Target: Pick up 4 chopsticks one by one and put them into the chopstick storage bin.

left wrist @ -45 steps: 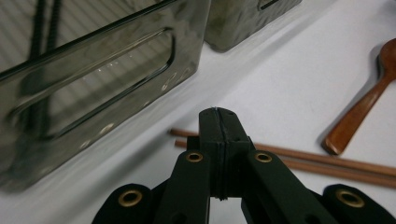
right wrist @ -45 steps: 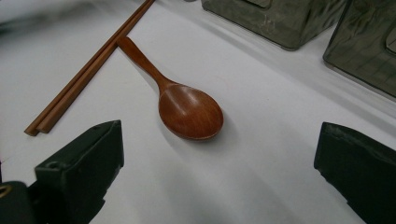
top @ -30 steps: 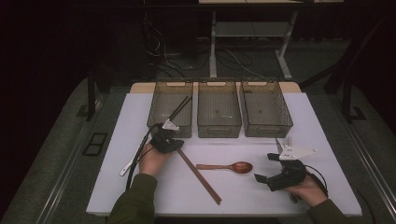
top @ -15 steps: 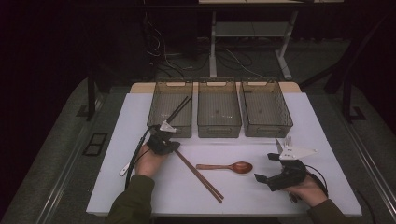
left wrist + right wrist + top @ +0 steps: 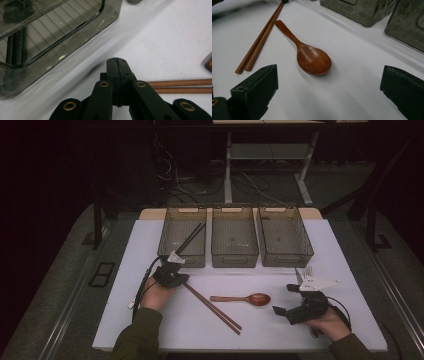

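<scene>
Two brown chopsticks (image 5: 212, 306) side by side on the white table (image 5: 150, 245), long axis slanting from the near middle up toward the left gripper (image 5: 172, 276). Upper ends right at that gripper's tips; in the left gripper view the sticks (image 5: 180, 86) just to the side of the closed jaws, running off across the picture, not between them. Jaws pressed flat together, holding nothing. Wooden spoon (image 5: 245, 298) just beside the chopsticks, bowl toward the right gripper (image 5: 295, 307), handle pointing at the sticks. Right gripper spread wide, empty, aimed at the spoon (image 5: 312, 57) from close by. Probably a sort into the three smoky bins (image 5: 235, 237) at the far side, the left bin (image 5: 182, 237) already with a dark pair of chopsticks (image 5: 190, 237) leaning in it. Left hand (image 5: 155, 295) clearly nearer the sticks; jaws first to open, then to straddle both sticks across their long axis. Spoon better left to the right.
</scene>
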